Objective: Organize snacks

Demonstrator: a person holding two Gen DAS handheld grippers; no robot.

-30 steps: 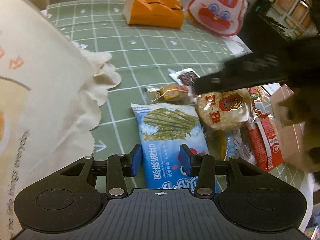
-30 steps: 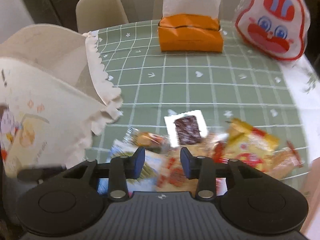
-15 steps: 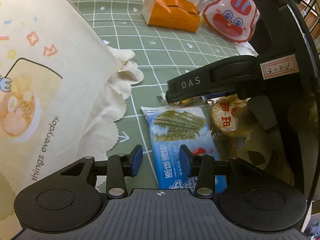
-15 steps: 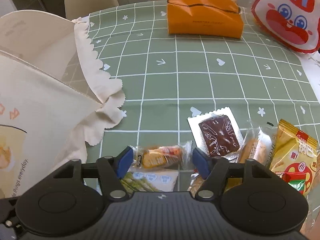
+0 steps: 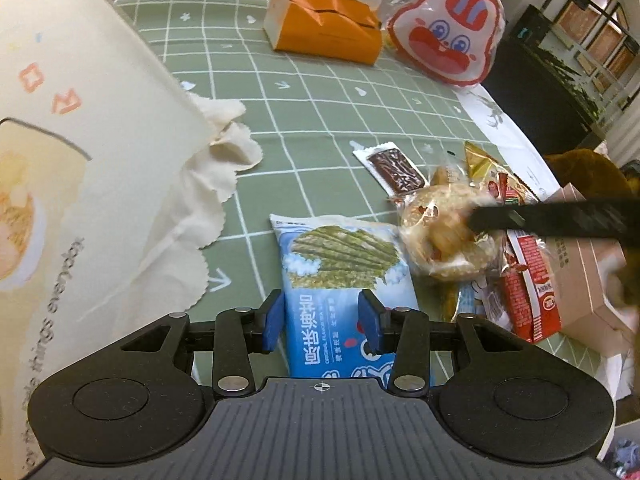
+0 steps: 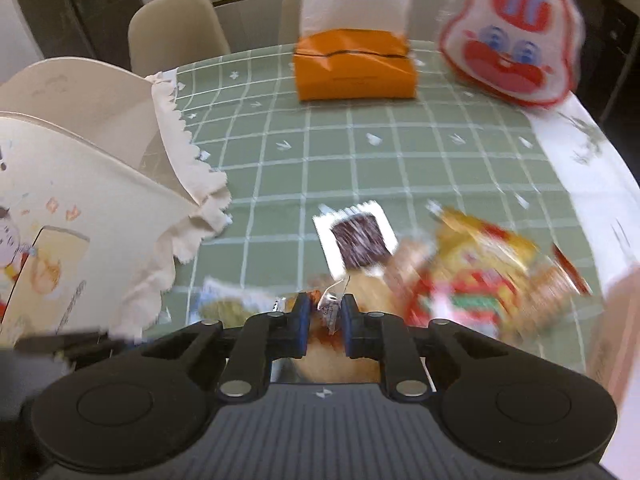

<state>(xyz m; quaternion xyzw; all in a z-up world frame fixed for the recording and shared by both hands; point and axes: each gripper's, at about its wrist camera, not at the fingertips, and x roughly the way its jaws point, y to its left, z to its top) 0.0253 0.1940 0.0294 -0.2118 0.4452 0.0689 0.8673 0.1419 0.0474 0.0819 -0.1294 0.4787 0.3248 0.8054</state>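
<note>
My left gripper hangs open over a blue seaweed-crisp pack on the green checked tablecloth; nothing sits between its pads. My right gripper is shut on the clear wrapper of a small orange-filled snack; the picture there is blurred by motion. From the left wrist view one black finger of that gripper reaches in from the right above a round cracker pack. A cream cloth bag stands open at the left.
A chocolate wafer pack, a yellow and red pack and red packs lie in the pile at the right. A cardboard box stands beside them. An orange tissue box and a rabbit-face bag stand at the back.
The right gripper opened wide around the small wrapped snack, then shut on it and drew back to the right. The left gripper stayed in place, still open.
</note>
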